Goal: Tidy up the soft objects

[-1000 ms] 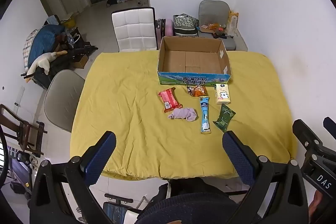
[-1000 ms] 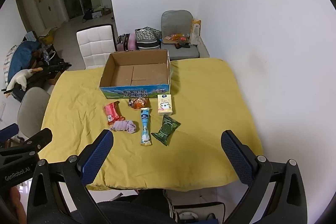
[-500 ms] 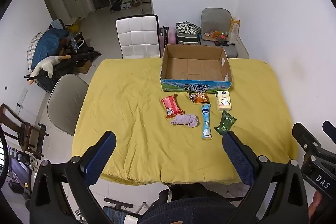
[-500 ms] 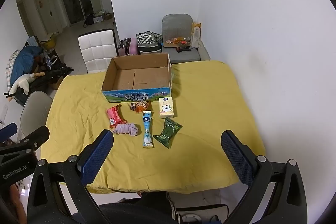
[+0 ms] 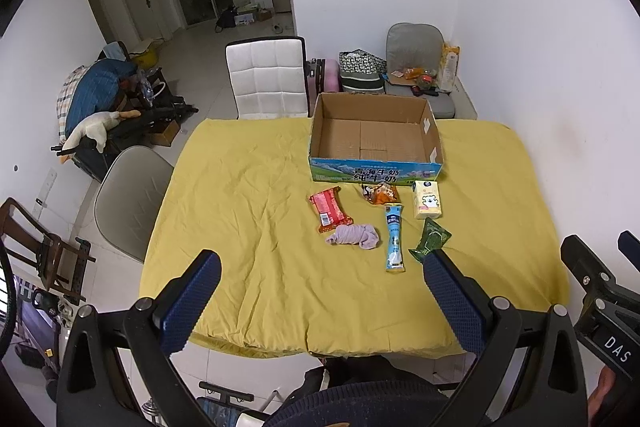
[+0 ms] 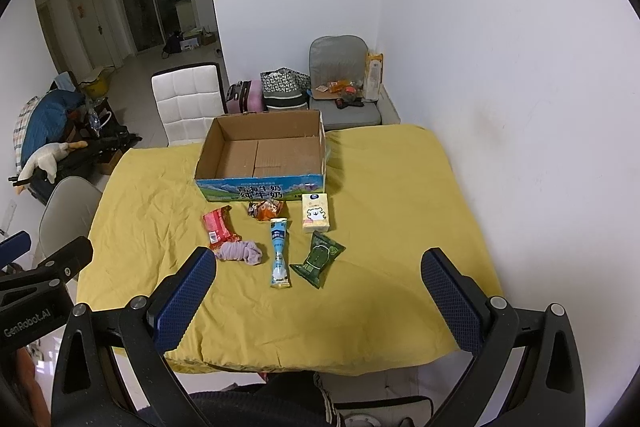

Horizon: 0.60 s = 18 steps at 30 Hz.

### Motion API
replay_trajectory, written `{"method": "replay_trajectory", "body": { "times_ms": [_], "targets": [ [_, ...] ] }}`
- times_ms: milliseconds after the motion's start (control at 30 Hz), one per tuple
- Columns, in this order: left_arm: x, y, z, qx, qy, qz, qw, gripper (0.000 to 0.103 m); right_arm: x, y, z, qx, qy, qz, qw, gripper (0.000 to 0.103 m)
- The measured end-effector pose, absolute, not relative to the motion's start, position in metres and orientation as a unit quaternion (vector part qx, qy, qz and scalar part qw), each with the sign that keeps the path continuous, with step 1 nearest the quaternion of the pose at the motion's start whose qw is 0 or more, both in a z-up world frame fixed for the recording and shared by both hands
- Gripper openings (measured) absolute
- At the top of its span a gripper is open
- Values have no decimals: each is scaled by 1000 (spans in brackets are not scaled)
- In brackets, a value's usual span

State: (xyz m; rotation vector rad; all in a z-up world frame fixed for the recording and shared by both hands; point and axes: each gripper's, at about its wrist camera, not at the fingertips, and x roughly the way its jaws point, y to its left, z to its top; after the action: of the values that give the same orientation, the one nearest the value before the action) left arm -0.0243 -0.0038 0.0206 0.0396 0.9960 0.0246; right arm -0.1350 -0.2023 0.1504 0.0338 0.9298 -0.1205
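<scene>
Left gripper (image 5: 320, 291) and right gripper (image 6: 318, 287) held high above yellow table (image 5: 248, 195), both jaws spread wide, gripping nothing

Both the left tool (image 5: 320, 289) and right tool (image 6: 318, 287) have risen and pulled back; the desk (image 5: 248, 187) items look farther off.

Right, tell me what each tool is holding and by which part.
Nothing is held. The left tool and right tool are both open above the table's near edge, short of the purple cloth.
</scene>
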Motion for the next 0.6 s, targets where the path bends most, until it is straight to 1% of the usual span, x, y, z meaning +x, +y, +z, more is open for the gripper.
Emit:
{"method": "replay_trajectory", "body": {
  "times_ms": [600],
  "targets": [
    [-23,-5,24,20,475,17,879,103,-129,-201,159,11,438,-53,897,103]
  ]
}}
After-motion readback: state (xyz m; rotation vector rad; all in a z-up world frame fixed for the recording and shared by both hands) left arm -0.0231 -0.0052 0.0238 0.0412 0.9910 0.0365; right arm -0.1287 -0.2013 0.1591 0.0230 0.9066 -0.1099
